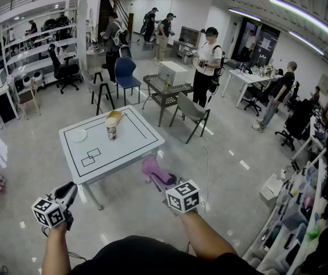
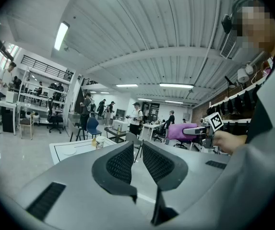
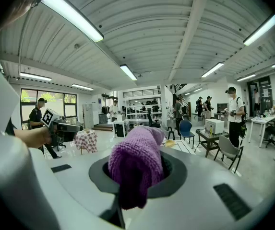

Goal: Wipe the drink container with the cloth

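Purple knit cloth (image 3: 136, 162) is sitting clamped in the right gripper (image 1: 166, 182), bunched out front ready for wiping, while the left gripper (image 2: 137, 147) is hanging shut and empty. Drink cup (image 1: 111, 129) is standing on the white table (image 1: 135, 145), well ahead of both, so I'm guessing no wiping yet.

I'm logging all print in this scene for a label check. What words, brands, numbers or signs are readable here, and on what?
No words or numbers are readable in any view.
drink container: any print is too small to read.
Cubes on the left gripper and right gripper: black-and-white square patterns, no letters.
table: black outlines only, no text.
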